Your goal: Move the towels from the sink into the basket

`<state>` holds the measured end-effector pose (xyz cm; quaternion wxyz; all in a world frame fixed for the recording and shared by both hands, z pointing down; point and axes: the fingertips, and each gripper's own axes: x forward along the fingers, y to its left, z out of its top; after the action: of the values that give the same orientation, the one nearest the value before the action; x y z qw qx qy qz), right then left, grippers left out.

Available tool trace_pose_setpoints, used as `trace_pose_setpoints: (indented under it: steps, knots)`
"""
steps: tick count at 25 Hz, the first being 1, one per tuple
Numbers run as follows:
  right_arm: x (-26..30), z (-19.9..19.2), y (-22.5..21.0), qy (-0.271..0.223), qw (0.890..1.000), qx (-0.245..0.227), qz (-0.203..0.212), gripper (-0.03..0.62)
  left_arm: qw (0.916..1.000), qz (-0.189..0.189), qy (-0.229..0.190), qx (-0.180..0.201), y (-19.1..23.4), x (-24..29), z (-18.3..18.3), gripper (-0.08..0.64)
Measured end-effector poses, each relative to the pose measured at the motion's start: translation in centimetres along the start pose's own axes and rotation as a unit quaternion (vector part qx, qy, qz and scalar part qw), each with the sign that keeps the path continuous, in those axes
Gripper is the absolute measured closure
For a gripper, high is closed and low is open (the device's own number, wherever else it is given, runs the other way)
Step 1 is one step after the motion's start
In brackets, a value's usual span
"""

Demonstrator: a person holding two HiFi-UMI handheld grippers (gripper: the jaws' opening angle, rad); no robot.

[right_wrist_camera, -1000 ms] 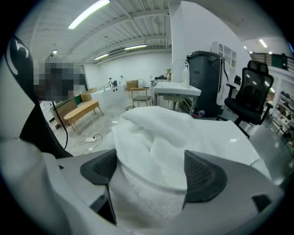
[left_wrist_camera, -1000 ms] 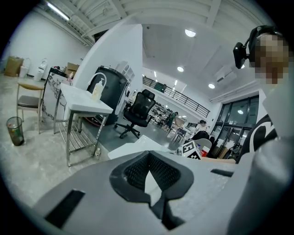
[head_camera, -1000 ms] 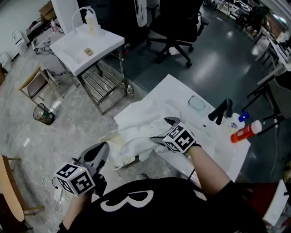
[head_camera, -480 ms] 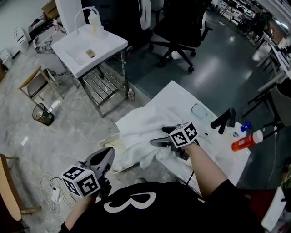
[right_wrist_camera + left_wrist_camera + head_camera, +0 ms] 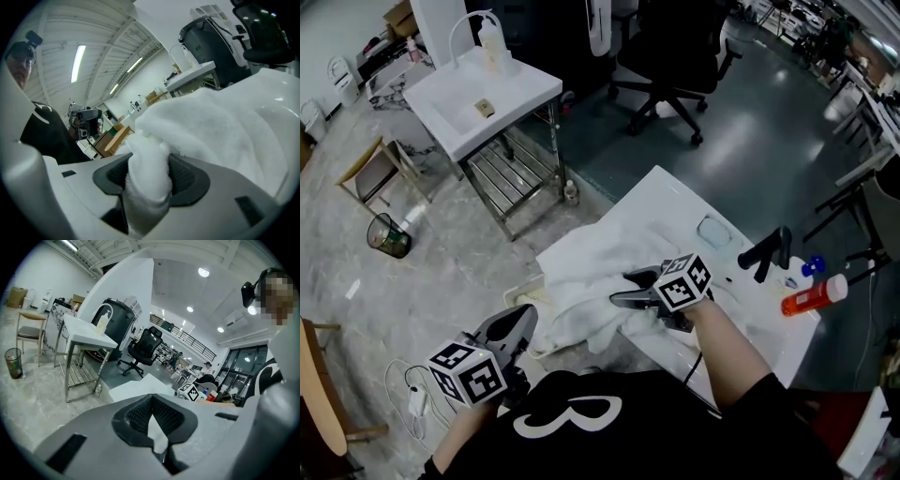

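Observation:
White towels [image 5: 586, 272] lie heaped over the near left corner of the white sink [image 5: 675, 202] and hang down toward a pale basket [image 5: 530, 298] on the floor. My right gripper [image 5: 622, 288] sits at the heap's edge. Its jaws have just been closing and its pads now press on a thick fold of towel [image 5: 147, 180]. The rest of that towel [image 5: 211, 131] spreads away to the right. My left gripper [image 5: 525, 319] hovers low at the left, short of the basket, with its jaws together and nothing between them [image 5: 157, 434].
A black faucet [image 5: 764, 251] and a red bottle [image 5: 811, 295] stand at the sink's far right. A second white sink on a metal stand [image 5: 483, 94] is at the back left, with a wire bin [image 5: 389, 234] and a wooden chair [image 5: 370, 173] nearby. An office chair [image 5: 675, 56] stands behind.
The right gripper has rolled over and its jaws have closed onto a fold of towel. The left gripper has shifted slightly toward the basket.

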<state>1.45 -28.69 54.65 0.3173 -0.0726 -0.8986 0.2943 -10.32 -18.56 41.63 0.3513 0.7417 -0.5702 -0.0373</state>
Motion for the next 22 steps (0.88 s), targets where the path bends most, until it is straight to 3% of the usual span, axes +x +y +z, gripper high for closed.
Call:
trace_pose_setpoints:
  steps: [5,10,17,22]
  knots:
    - [-0.6,0.4,0.8,-0.006,0.999,-0.038,-0.001,0.468,0.9999,-0.008,0.005,0.013,-0.7,0.9,0.8,0.554]
    - [-1.4,0.9,1.6,-0.022,0.998,-0.051,-0.017,0.498,0.9997,-0.008,0.01,0.023,-0.9,0.9,1.4,0.554]
    - [-3.8,4.0,5.4,-0.116,0.992,-0.056,-0.016,0.503,0.999,-0.022,0.0,0.038,-1.6,0.3,2.7,0.554]
    - [-6.1,7.7,9.1,-0.201,0.978,-0.057,-0.023,0.503,0.9984,-0.039,0.002,0.04,-2.0,-1.1,3.6,0.554]
